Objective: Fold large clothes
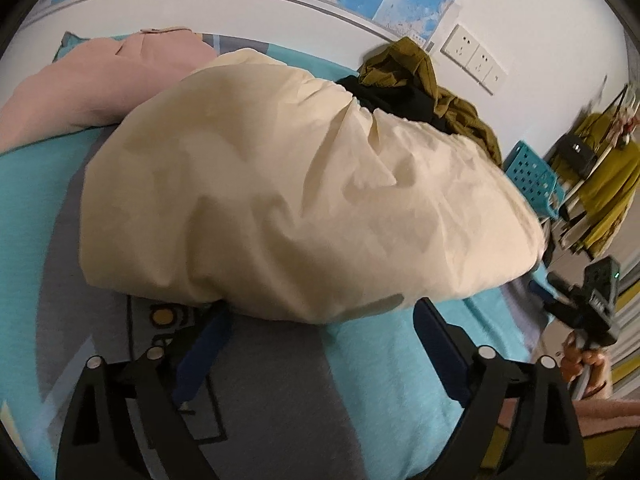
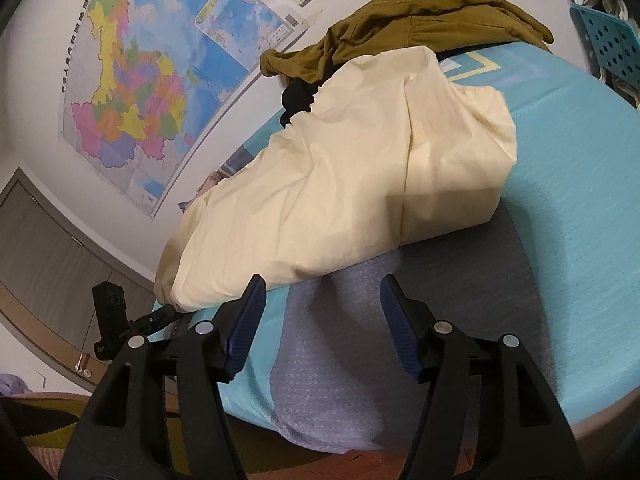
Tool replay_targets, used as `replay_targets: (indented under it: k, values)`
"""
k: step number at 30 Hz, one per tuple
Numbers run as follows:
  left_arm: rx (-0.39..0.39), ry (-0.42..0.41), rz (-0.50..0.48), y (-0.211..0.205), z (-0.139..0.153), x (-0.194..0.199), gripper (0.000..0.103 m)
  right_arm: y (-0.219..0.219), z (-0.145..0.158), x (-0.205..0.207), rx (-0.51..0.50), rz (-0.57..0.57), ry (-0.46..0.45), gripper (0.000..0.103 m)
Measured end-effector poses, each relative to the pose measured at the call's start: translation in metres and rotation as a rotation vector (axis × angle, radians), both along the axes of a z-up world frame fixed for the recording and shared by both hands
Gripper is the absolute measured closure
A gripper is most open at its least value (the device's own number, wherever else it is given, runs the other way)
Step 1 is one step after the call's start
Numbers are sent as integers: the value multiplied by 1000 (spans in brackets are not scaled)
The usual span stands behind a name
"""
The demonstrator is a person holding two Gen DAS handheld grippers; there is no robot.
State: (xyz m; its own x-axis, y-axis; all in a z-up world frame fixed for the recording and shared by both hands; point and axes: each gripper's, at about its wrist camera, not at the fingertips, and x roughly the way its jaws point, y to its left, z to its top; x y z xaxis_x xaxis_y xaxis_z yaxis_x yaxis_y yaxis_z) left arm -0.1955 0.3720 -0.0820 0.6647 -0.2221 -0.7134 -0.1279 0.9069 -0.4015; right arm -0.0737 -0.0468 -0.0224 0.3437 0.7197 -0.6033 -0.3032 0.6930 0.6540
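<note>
A cream garment (image 1: 304, 184) lies folded in a thick bundle on the bed (image 1: 384, 364). My left gripper (image 1: 324, 311) is open wide at the bundle's near edge. Its blue pads (image 1: 204, 356) stand either side of the hem without pressing it. In the right wrist view the same cream garment (image 2: 360, 184) runs away towards the wall. My right gripper (image 2: 324, 281) is open just short of its near edge, over the grey and turquoise sheet (image 2: 580, 216). Its left fingertip (image 2: 256, 288) is close to the cloth. Nothing is held.
An olive garment (image 2: 420, 20) and a black one (image 2: 298, 98) are heaped at the bed's far end by the wall. A pink garment (image 1: 100, 76) lies at the back left. A blue perforated basket (image 1: 532, 176) and shelves stand beside the bed. A hand (image 1: 584, 364) holds the right gripper.
</note>
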Motion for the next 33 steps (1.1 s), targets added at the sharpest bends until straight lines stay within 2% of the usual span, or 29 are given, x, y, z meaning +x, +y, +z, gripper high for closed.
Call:
replay_targets:
  k: [4,11,15,21,26,27,28,30,31,32,33]
  values:
    - [-55,-15,-1,4,0,3,8,0,-2,-1,3,-2,8,40]
    - [-143,-36,14,11,-1,15,7,0,-4,-1,5,-13,10,40]
    - [-235,-46,16,20,-4,23,7,1,-4,1,9,-20,7,38]
    - [-230,-41,21,17,-3,30,7,5,-4,4,6,-17,2,36]
    - [-273,-44,76,24,-4,32,8,5,-4,6,17,-27,3,35]
    - [-265,-42,88,23,-3,32,10,4,-5,6,21,-27,3,35]
    - [-217,-31,113,17,-1,32,14,4,-4,6,19,-28,2,35]
    - [-56,-28,133,-4,7,32,16,4,-4,7,18,-30,4,35]
    - [45,-52,92,-20,14,32,13,4,-4,7,18,-32,4,35]
    - [69,-58,68,-24,15,33,12,4,-4,8,19,-34,4,35]
    - [46,-49,62,-21,13,35,11,4,-4,8,20,-39,4,35]
